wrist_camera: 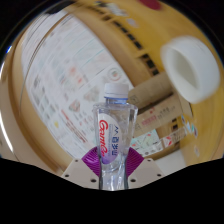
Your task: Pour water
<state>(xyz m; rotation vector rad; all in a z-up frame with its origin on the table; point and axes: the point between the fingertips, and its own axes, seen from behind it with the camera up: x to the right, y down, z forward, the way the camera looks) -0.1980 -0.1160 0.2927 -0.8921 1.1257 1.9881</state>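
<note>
A clear plastic water bottle (114, 135) with a red and blue label and a clear cap stands upright between my fingers. My gripper (113, 160) is shut on the bottle, both purple pads (97, 155) pressing its lower sides. The bottle is held up in the air, with the room tilted behind it. A white cup (186, 66) shows its open mouth beyond the bottle to the right, on a wooden table (160, 95). I cannot see water inside the bottle clearly.
A large sheet of printed paper (70, 70) with pictures covers the surface behind the bottle to the left. More printed sheets (165, 130) lie to the right below the cup. The wooden table edge runs between them.
</note>
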